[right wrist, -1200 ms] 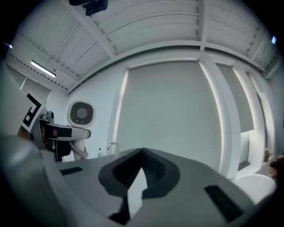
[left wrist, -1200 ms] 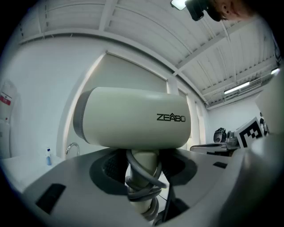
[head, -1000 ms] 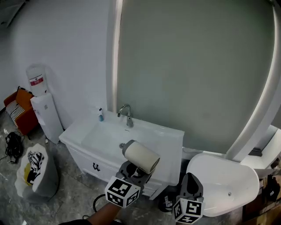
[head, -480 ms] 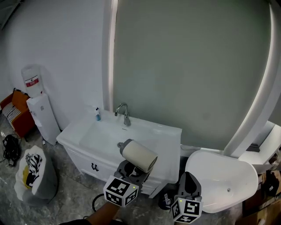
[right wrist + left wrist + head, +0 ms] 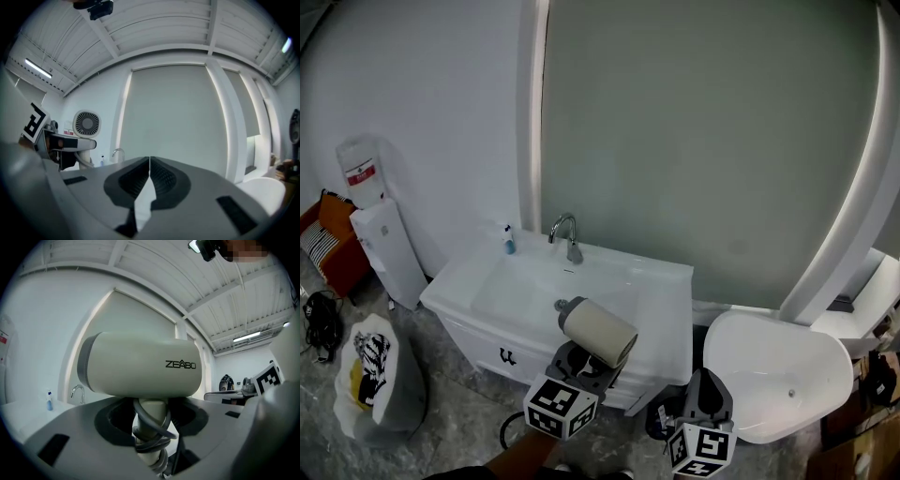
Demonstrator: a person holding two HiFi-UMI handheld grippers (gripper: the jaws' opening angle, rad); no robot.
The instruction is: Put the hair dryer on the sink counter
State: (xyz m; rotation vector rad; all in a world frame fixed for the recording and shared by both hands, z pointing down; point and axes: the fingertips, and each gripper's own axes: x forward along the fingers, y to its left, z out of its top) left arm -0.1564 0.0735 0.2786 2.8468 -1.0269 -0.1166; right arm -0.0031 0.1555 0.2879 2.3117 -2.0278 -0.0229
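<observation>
A beige hair dryer (image 5: 598, 331) (image 5: 140, 365) with its grey cord wound round the handle stands upright in my left gripper (image 5: 584, 364) (image 5: 150, 437), which is shut on the handle. It hangs over the front right part of the white sink counter (image 5: 661, 305), barrel lying crosswise. My right gripper (image 5: 708, 394) (image 5: 149, 180) is shut with nothing in it, to the right of the counter and in front of the toilet. The right gripper view shows the dryer (image 5: 84, 124) from its rear grille at the left.
A chrome faucet (image 5: 566, 234) and a small blue bottle (image 5: 508, 240) stand at the counter's back. A white toilet (image 5: 778, 380) is to the right, a water dispenser (image 5: 370, 225) and a filled bag (image 5: 375, 375) to the left. A large mirror fills the wall.
Both grippers and the dryer have kept their places in the head view while the sink and room shifted slightly; the view has drifted a little relative to the counter.
</observation>
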